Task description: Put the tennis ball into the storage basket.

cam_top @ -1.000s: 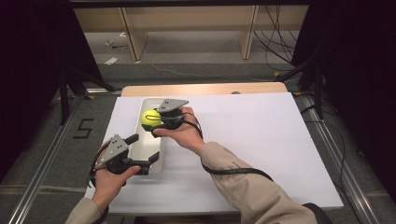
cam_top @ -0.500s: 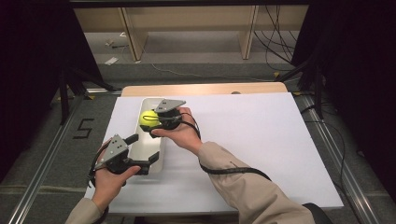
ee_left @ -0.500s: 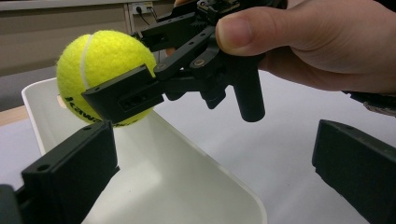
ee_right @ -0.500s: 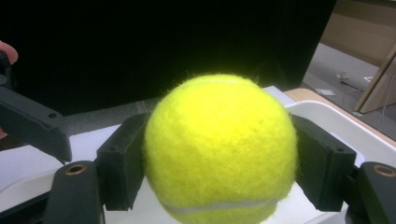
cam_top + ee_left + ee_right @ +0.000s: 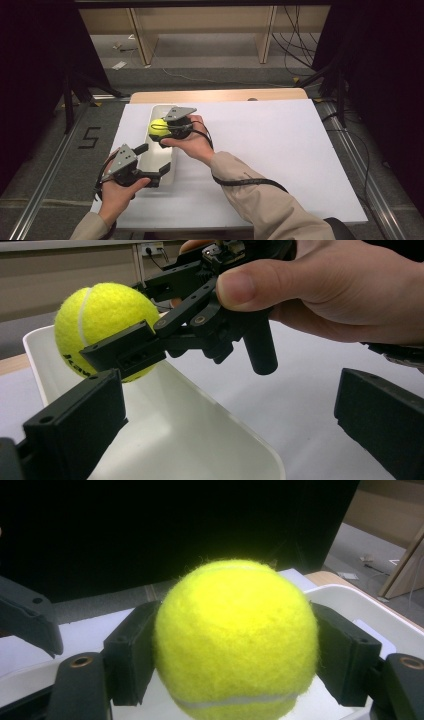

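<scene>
One ball: tennis ball (image 5: 236, 639), pinched by my right gripper (image 5: 161, 131).
Position: directly above white tray (image 5: 161, 172).
Left gripper (image 5: 153, 164): spread, at tray's near end.

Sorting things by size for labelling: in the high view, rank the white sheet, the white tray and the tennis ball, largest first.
1. White sheet, covering most of the table.
2. White tray, long and narrow.
3. Tennis ball, clearly smallest, held over the tray.

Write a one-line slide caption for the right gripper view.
Right gripper clamps a yellow tennis ball above the white tray.
</scene>
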Available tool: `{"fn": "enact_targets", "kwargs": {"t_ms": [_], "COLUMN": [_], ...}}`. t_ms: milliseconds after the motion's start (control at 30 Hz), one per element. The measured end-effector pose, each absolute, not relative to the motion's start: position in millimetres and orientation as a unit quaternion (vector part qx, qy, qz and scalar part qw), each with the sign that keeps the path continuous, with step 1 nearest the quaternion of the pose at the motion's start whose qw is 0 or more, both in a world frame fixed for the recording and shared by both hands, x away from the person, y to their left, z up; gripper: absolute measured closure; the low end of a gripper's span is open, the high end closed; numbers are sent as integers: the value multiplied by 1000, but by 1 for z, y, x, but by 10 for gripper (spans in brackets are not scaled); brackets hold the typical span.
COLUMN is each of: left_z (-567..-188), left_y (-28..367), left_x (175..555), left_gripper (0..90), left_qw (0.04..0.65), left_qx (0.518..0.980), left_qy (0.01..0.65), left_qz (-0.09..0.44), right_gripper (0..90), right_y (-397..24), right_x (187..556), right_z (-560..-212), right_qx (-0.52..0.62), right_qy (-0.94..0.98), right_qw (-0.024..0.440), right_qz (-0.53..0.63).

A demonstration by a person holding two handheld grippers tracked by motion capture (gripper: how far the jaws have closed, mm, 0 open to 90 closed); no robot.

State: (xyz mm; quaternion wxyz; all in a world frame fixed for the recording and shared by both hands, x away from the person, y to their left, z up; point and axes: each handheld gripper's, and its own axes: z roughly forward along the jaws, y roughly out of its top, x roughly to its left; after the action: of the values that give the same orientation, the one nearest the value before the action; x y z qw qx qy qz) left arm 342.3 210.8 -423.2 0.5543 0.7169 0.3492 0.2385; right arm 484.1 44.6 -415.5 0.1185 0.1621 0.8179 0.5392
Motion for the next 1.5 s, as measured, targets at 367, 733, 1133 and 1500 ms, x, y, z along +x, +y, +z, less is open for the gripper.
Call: {"fn": "enact_targets", "kwargs": {"t_ms": [367, 733, 1133, 1500], "left_z": [-423, -423, -423, -423], "left_y": [211, 210, 211, 210], "left_x": [342, 342, 342, 342], "left_gripper": [0, 0, 0, 0], "left_qw": [554, 555, 554, 554], "left_qx": [717, 717, 717, 718], "left_qy": [349, 349, 349, 348], "left_qz": [238, 238, 238, 238], "right_gripper": [276, 276, 276, 276], "right_y": [48, 51, 54, 55], "right_x": [488, 490, 490, 490], "right_z": [-421, -426, -431, -433], "right_qx": [164, 162, 161, 162], "right_qy": [822, 828, 834, 837], "right_qw": [115, 113, 110, 108], "right_qz": [533, 525, 517, 512]}}
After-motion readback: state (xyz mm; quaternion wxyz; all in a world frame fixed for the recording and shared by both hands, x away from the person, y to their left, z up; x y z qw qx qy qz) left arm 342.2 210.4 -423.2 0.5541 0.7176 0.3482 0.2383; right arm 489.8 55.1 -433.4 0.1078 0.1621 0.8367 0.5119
